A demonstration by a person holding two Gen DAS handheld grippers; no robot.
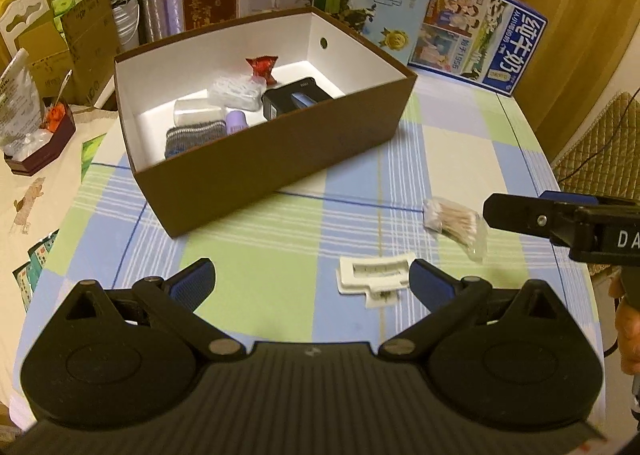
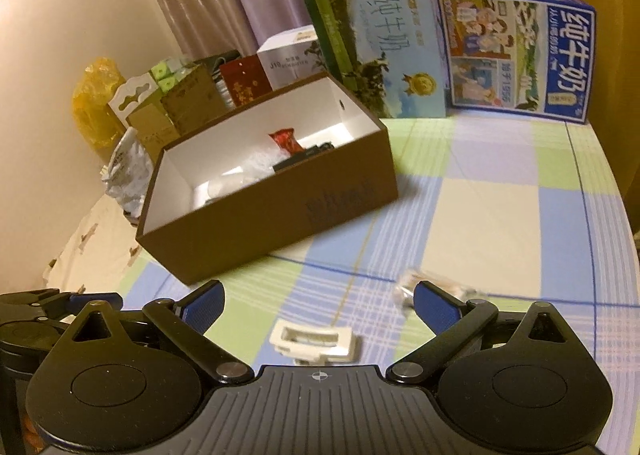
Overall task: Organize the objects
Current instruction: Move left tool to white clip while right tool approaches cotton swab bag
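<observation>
I'm hovering both over the counter (image 1: 460,159): left hand-held gripper (image 1: 312,281) spread wide, right hand-held gripper (image 2: 318,301) gaping too, both empty. White plastic clip (image 1: 372,275) is sitting lower center, cotton swab pack (image 1: 454,223) mid right, brown box (image 1: 256,159) upper center holding stuff.

Matt cardboard box (image 1: 256,159), cloth tablecloth (image 1: 460,159)

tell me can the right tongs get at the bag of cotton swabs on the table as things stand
Probably yes. The right tongs are open, and the bag of cotton swabs lies loose on the checked tablecloth just ahead of them, with nothing on top; the brown box sits well clear.
</observation>
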